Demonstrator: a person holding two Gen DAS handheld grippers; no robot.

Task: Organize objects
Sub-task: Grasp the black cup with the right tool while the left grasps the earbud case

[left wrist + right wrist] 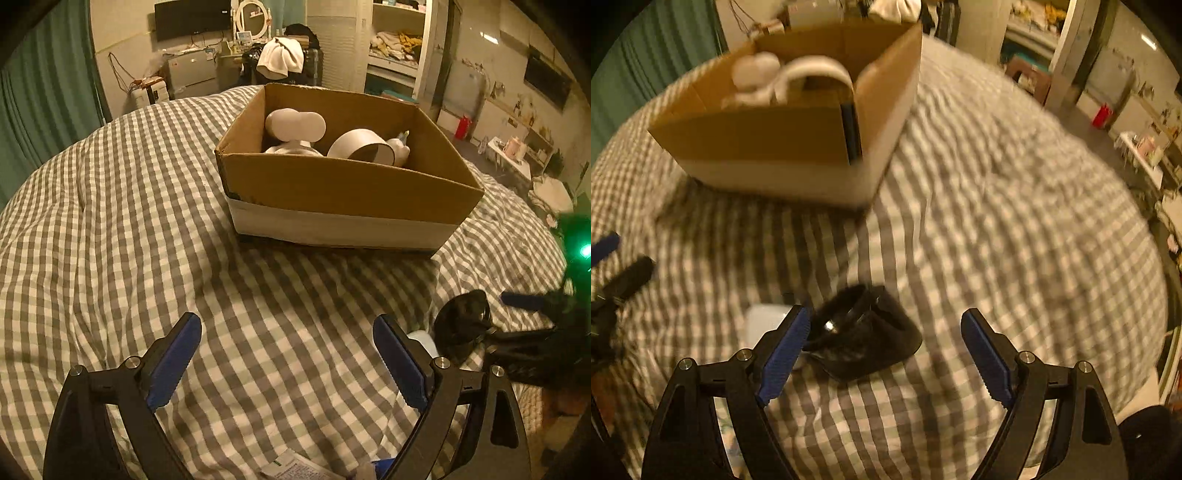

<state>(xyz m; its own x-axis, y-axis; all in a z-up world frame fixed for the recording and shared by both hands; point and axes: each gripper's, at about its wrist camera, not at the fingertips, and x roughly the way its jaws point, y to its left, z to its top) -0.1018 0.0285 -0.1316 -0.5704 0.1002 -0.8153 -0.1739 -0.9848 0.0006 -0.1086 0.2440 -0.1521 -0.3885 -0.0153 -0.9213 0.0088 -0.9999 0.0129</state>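
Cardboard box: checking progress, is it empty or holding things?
Holding things: white items lie inside the cardboard box.

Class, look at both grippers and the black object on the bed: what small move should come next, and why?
Probably ease the right gripper forward and down until its open fingers straddle the black object. The object lies loose on the checked cover, just ahead of the fingers, while the cardboard box already holds white things.

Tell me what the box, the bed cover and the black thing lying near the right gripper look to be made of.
Box: brown corrugated cardboard, matte, a white band round its base.
Bed cover: soft woven fabric, grey-and-white check, creased.
Black object: glossy, probably plastic; too blurred to be sure.
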